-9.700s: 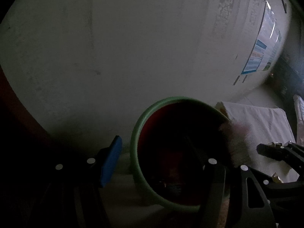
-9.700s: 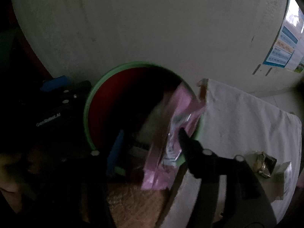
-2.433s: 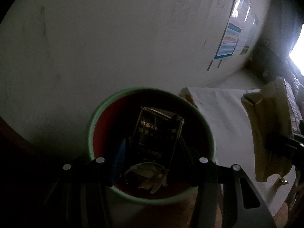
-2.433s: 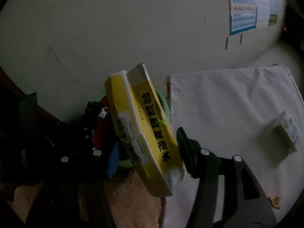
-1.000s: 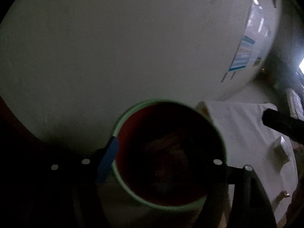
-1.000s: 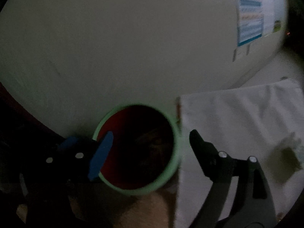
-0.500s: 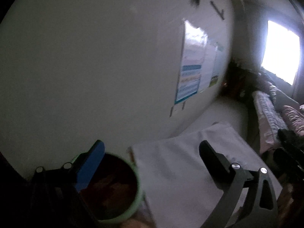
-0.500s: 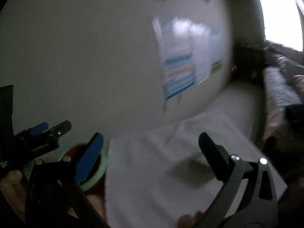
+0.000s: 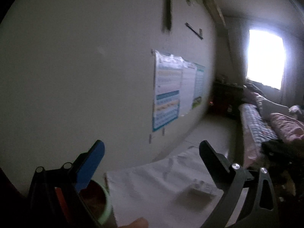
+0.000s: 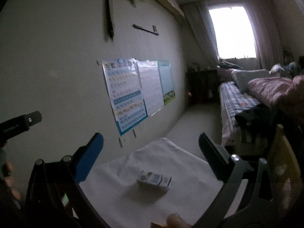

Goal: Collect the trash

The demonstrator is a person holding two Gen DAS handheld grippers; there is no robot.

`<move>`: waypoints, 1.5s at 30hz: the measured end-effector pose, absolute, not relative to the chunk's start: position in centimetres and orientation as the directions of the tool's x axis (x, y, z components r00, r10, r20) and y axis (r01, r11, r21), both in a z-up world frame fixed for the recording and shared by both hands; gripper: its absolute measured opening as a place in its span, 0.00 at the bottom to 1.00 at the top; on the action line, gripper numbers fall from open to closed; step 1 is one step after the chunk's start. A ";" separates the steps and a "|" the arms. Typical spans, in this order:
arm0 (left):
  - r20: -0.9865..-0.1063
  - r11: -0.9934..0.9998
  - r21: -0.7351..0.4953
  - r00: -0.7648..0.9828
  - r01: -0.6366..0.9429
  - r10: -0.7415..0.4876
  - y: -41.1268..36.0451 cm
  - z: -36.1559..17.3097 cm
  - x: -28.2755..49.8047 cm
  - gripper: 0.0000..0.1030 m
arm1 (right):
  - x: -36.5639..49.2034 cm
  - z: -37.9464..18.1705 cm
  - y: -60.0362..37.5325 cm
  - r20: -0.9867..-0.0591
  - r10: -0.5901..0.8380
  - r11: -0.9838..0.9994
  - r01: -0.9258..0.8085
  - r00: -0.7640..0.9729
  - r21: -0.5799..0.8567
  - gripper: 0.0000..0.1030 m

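A small white and blue carton lies on the white cloth in the right wrist view, below and between my spread fingers. My right gripper is open and empty, held above the cloth. The same carton shows blurred in the left wrist view. My left gripper is open with nothing in it. The green-rimmed bin with a red inside sits at the cloth's left end, under my left gripper's blue finger pad. Only a sliver of the bin shows in the right wrist view.
A plain wall with posters runs along the left. A bed with checked sheets and pink bedding stands on the right, under a bright window. The left gripper's body pokes in at the right view's left edge.
Both grippers have lifted away from the bin and swung right toward the cloth and room. Their jaws spread wider. The yellow box and dark packet held earlier are gone from the jaws.
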State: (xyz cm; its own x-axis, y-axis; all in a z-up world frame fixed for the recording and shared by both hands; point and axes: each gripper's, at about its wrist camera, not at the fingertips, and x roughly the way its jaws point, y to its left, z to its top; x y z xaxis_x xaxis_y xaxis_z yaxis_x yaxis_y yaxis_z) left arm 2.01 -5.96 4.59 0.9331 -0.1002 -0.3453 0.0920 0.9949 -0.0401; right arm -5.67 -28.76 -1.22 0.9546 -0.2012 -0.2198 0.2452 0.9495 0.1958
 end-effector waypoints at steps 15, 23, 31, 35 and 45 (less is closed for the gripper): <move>-0.384 0.992 -0.048 0.914 0.119 -0.128 -7.0 3.7 1.5 0.92 | -6.8 -2.4 -29.1 -0.280 -0.201 0.942 0.263 0.939 0.206 0.96; -0.405 0.993 -0.054 0.907 0.103 -0.117 -6.4 3.2 1.7 0.92 | -6.5 -2.5 -28.5 -0.292 -0.195 0.949 0.255 0.936 0.184 0.96; -0.418 0.995 -0.034 0.903 0.096 -0.102 -6.2 2.8 1.7 0.92 | -6.2 -2.9 -28.3 -0.317 -0.192 0.951 0.256 0.929 0.175 0.96; -0.424 0.995 -0.035 0.900 0.096 -0.102 -6.1 2.8 1.9 0.92 | -6.1 -2.9 -28.2 -0.323 -0.187 0.952 0.252 0.928 0.172 0.96; -0.442 0.995 -0.034 0.891 0.096 -0.101 -5.9 2.2 2.3 0.92 | -5.5 -3.7 -28.4 -0.355 -0.185 0.950 0.259 0.916 0.174 0.96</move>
